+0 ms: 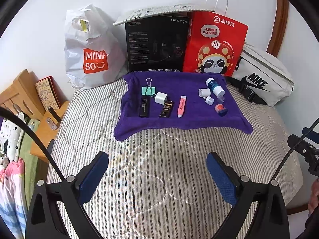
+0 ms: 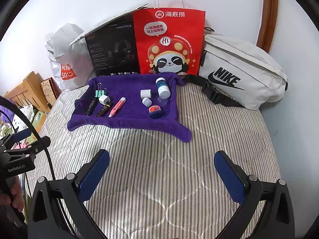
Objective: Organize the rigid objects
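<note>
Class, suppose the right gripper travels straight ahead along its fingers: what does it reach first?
Probably the striped bedcover, then the purple towel's near edge. The open right gripper holds nothing; depth is uncertain.

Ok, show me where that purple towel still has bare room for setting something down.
On the purple towel, the middle strip between the pink pen and the white caps is bare, and so is the front edge. The left, around the binder clip and white charger, is crowded; likewise the right by the blue bottle.

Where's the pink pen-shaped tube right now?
The pink pen-shaped tube lies on the purple towel, centre-left in both wrist views, just right of the small dark brown bottle, untouched by either gripper.
</note>
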`<action>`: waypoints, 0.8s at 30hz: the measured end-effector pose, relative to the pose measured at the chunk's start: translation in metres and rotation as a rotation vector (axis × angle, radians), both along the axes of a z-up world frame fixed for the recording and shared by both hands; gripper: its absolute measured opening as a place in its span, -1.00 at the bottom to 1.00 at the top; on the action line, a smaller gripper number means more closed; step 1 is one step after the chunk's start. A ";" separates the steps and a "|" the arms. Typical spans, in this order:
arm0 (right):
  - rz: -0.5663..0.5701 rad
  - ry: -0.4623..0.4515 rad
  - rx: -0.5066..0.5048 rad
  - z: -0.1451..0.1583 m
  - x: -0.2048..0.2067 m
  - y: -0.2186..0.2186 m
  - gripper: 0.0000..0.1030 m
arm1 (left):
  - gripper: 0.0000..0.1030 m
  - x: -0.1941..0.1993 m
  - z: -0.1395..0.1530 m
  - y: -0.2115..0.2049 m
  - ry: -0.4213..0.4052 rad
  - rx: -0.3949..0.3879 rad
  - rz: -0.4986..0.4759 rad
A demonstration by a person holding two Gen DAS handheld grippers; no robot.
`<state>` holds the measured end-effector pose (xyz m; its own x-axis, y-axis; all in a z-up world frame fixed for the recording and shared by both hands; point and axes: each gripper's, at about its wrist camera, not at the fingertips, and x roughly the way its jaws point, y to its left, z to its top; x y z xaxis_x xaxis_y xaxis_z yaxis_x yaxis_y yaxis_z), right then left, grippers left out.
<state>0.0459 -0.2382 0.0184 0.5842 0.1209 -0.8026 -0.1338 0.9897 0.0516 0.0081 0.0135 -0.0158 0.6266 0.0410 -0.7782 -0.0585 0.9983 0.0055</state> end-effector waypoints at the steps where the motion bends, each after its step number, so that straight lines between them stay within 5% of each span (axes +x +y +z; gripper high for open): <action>1: -0.001 0.000 0.000 0.000 0.000 0.000 1.00 | 0.93 0.000 0.000 0.000 0.001 -0.002 0.000; 24: 0.002 0.003 -0.008 -0.002 -0.002 0.002 1.00 | 0.93 -0.001 -0.001 -0.001 0.005 0.007 -0.005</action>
